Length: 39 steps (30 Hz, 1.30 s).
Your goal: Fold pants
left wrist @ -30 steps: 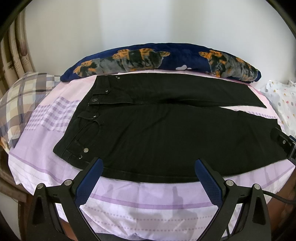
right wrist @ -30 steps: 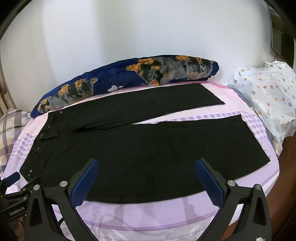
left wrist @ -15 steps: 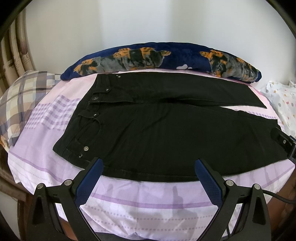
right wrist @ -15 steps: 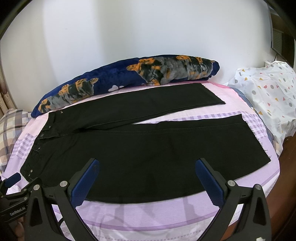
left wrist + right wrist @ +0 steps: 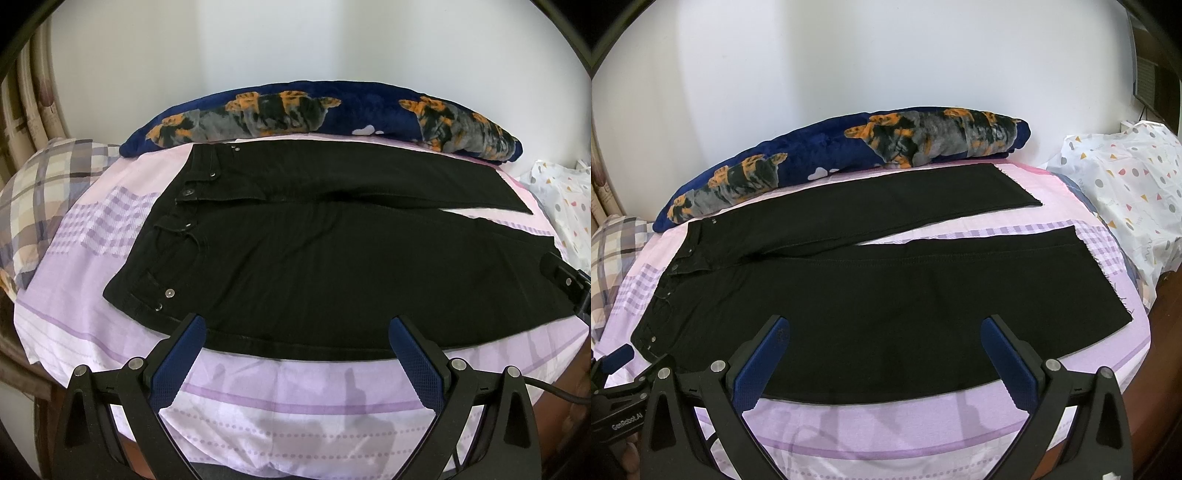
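Black pants [image 5: 332, 266] lie flat on the bed, waistband at the left, both legs spread to the right with a narrow gap between the hems; they also show in the right wrist view [image 5: 886, 295]. My left gripper [image 5: 297, 336] is open and empty, hovering over the near edge of the pants by the waist end. My right gripper [image 5: 886, 343] is open and empty, over the near leg's front edge. The right gripper's tip shows at the left view's right edge [image 5: 565, 284]; the left gripper shows at the right view's lower left [image 5: 617, 391].
A purple and pink bedsheet [image 5: 295, 402] covers the bed. A navy bolster with dog print [image 5: 332, 114] lies along the wall. A plaid pillow [image 5: 44, 199] is at the left. A white patterned bag [image 5: 1134, 195] sits at the right. The wooden bed edge [image 5: 1167, 369] is at the right.
Both grippers have moved slightly; the left view shifted a little to the right and closer. The pants have not moved and both grippers stay open.
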Each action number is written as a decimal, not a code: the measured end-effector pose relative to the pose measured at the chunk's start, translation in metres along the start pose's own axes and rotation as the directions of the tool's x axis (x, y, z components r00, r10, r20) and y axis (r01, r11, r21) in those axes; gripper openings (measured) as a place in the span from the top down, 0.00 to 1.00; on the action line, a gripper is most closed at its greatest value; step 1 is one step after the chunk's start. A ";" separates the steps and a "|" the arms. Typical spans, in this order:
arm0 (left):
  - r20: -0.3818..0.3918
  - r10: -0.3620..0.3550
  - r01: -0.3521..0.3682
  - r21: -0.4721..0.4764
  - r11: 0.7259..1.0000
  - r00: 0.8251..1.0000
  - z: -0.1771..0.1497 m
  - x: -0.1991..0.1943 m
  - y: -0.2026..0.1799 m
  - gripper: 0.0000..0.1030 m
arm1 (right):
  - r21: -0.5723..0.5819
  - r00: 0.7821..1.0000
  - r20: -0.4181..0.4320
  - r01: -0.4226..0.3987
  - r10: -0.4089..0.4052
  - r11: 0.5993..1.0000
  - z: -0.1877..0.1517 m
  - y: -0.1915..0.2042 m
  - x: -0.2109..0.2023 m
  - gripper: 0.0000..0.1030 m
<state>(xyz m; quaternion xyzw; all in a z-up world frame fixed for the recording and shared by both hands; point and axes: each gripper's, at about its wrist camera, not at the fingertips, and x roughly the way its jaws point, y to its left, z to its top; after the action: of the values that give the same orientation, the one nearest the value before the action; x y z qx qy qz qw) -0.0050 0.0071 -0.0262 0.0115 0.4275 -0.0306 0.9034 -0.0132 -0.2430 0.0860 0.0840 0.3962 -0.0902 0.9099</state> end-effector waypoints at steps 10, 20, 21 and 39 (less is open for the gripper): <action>-0.036 -0.025 0.024 -0.035 0.999 0.999 0.010 0.013 0.014 0.04 | 0.020 1.000 -0.012 -0.026 0.026 0.999 -0.002 -0.004 0.006 0.00; -0.007 0.002 -0.003 -0.112 0.994 1.000 0.084 0.037 0.097 0.05 | 0.008 0.988 -0.058 -0.141 0.141 0.990 0.012 0.007 0.031 0.00; -0.008 -0.001 0.000 -0.119 0.993 1.000 0.094 0.042 0.108 0.05 | -0.001 0.988 -0.071 -0.136 0.136 0.991 0.019 0.012 0.037 0.00; -0.109 -0.443 0.348 -0.464 0.814 0.890 0.231 0.203 0.244 0.48 | 0.069 0.945 -0.178 -0.266 0.274 0.962 0.111 0.062 0.141 0.00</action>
<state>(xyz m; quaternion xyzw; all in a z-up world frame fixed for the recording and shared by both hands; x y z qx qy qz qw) 0.3179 0.2310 -0.0382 -0.2755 0.5102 -0.1218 0.8056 0.1733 -0.2213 0.0620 0.1654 0.4621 0.0346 0.8706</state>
